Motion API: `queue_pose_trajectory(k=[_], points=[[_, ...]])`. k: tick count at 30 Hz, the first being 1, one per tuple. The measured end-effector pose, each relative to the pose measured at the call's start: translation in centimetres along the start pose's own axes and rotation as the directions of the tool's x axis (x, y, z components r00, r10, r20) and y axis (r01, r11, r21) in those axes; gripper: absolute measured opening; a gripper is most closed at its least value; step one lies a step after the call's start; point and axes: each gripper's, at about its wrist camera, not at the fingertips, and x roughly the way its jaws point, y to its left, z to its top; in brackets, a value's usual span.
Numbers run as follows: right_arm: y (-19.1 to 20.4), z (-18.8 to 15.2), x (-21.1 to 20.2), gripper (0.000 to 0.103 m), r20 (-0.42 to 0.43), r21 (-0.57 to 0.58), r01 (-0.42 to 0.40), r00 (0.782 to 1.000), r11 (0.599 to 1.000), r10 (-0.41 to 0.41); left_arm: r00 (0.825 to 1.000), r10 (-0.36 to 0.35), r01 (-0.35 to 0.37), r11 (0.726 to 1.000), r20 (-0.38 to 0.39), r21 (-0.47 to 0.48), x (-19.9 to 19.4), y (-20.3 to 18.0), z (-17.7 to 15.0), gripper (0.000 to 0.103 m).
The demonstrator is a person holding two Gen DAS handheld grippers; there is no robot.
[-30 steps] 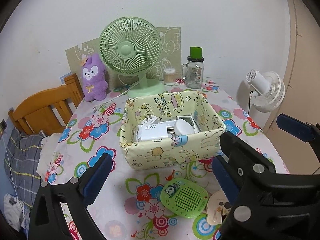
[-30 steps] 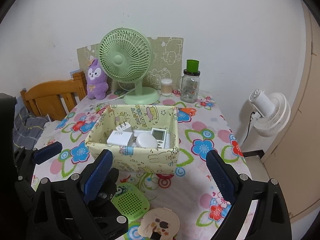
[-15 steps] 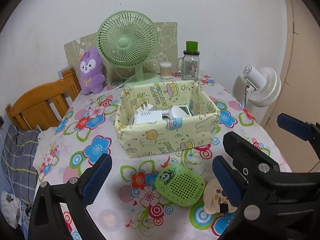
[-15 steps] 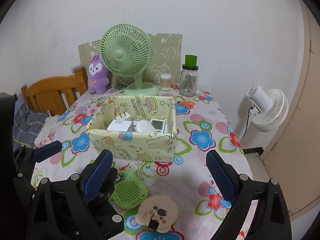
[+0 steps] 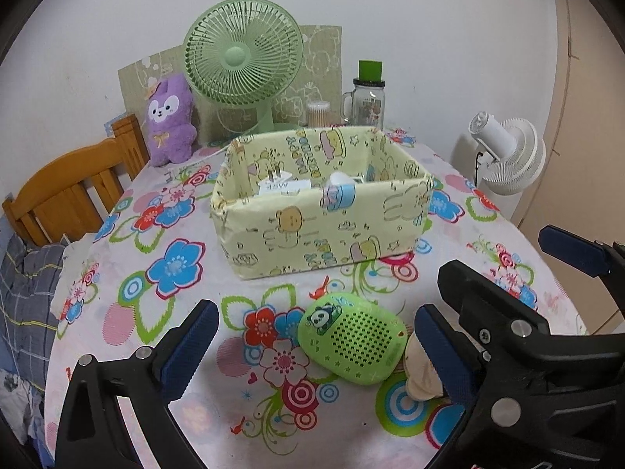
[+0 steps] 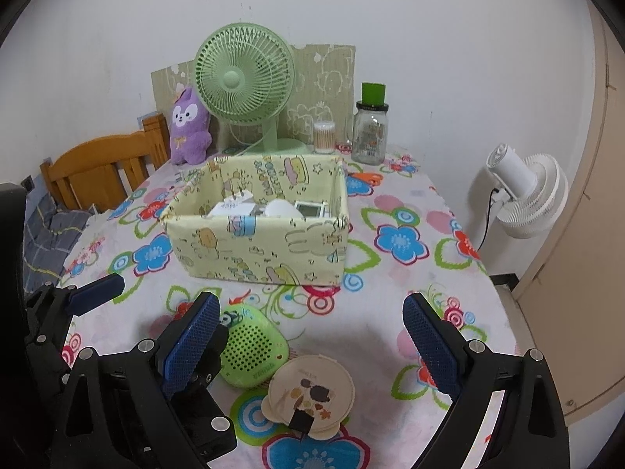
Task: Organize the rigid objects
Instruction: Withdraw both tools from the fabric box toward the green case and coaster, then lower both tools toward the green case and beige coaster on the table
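Two items are left on the bench before the fabric box (image 5: 324, 230): the green speaker (image 5: 351, 338) lies between the left gripper (image 5: 312, 346) jaws, spread apart; the right gripper (image 6: 308, 342) is also held open.

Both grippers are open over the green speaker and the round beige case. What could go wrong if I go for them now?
1. The green speaker and the round beige case look almost touching; closing on one may nudge the other.
2. The left gripper and right gripper sit close together and could collide.
3. The case lies flat near the table's front edge; the fingers may slip off or push it toward that edge.
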Motion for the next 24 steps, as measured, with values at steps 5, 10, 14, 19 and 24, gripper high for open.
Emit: queue_pose_trajectory(k=[5, 10, 14, 19, 24], points=[[0.2, -1.2, 1.1, 0.099, -0.015, -0.008, 0.01, 1.0, 1.0, -0.01, 1.0, -0.005, 0.005, 1.0, -0.023, 0.017, 1.1, 0.0, -1.2, 0.102], [0.4, -2.2, 2.3, 0.099, -0.04, -0.013, 0.013, 0.999, 1.0, -0.014, 0.999, -0.008, 0.01, 1.0, -0.051, 0.029, 2.4, 0.0, -2.2, 0.102], [0.5, -2.8, 2.9, 0.099, -0.047, -0.024, 0.02, 0.999, 1.0, -0.021, 0.998, -0.009, 0.012, 0.999, -0.065, 0.044, 3.1, -0.1, -2.7, 0.102], [0.4, -3.4, 3.9, 0.099, -0.068, -0.028, 0.025, 0.997, 0.999, -0.027, 0.996, -0.017, 0.023, 0.997, -0.087, 0.072, 4.3, -0.4, -3.2, 0.102], [0.3, -3.9, 4.8, 0.099, -0.09, -0.041, 0.035, 0.995, 0.999, -0.039, 0.993, -0.031, 0.042, 0.994, -0.11, 0.101, 5.3, -0.8, -3.8, 0.102]])
